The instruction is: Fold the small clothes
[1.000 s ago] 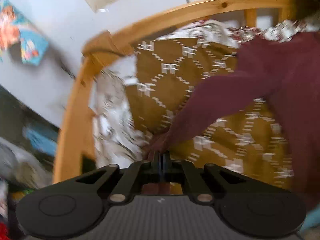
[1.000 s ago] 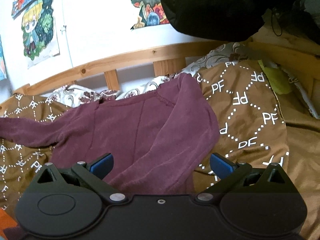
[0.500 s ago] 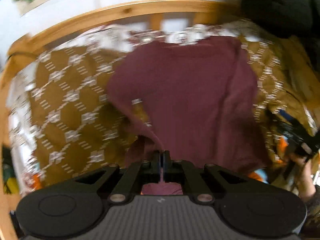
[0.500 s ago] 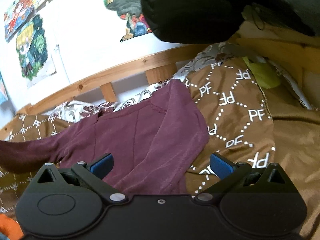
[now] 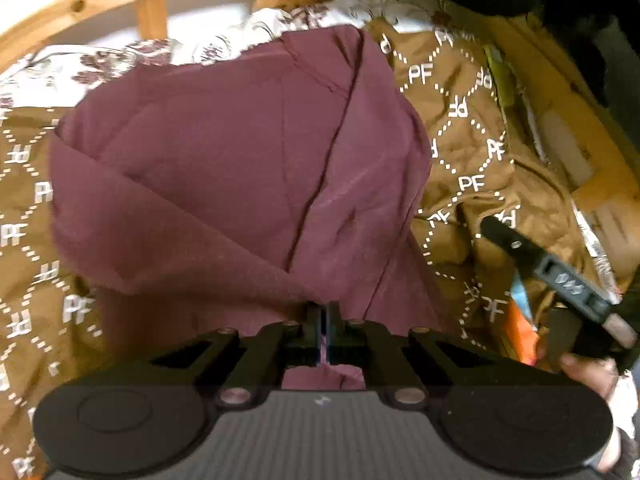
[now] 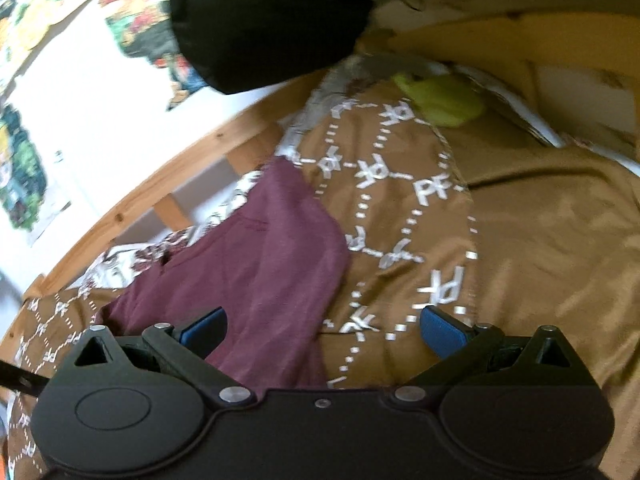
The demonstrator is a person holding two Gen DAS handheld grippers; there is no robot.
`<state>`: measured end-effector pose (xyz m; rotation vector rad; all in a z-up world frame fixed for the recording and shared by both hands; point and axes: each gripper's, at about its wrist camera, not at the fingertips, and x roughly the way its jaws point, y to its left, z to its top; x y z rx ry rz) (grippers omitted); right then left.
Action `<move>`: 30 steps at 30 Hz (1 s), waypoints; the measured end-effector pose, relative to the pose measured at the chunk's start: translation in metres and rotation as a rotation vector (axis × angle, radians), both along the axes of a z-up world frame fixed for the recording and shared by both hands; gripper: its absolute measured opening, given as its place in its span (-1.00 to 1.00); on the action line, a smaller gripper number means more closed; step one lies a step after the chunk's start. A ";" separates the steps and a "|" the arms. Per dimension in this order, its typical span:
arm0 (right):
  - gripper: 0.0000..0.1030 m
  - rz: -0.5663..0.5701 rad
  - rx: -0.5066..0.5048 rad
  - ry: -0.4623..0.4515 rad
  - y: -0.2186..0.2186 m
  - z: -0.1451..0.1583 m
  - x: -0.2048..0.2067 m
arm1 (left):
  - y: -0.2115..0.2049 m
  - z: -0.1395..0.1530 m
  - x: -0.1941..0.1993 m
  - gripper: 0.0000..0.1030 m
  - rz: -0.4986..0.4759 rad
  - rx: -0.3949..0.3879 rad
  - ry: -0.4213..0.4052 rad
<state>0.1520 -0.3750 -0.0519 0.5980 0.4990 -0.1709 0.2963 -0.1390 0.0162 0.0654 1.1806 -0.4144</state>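
A maroon long-sleeved top (image 5: 240,168) lies on a brown bedspread (image 5: 472,148) printed with white PF marks. My left gripper (image 5: 323,320) is shut on the cuff of its sleeve, and the sleeve runs folded across the top's body. In the right wrist view the same maroon top (image 6: 260,272) lies at the left, partly between the jaws. My right gripper (image 6: 322,326) is open, its blue pads (image 6: 438,330) wide apart above the bedspread (image 6: 540,248). The right gripper (image 5: 520,246) also shows at the right edge of the left wrist view, held by a hand (image 5: 588,368).
A wooden bed rail (image 6: 160,196) curves behind the bed, with a white patterned sheet (image 5: 120,56) along it. A black bundle (image 6: 260,20) hangs over the far side. A yellow-green cloth (image 6: 444,100) lies at the back. Posters (image 6: 24,168) hang on the white wall.
My left gripper has swept right with the sleeve, drawing it from stretched out at the left to folded over the top's body. The right gripper has rolled and shifted right, still open.
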 end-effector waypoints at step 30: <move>0.29 0.353 -0.171 0.065 0.084 -0.018 0.045 | 0.226 -0.057 0.011 0.66 0.419 -0.062 -0.417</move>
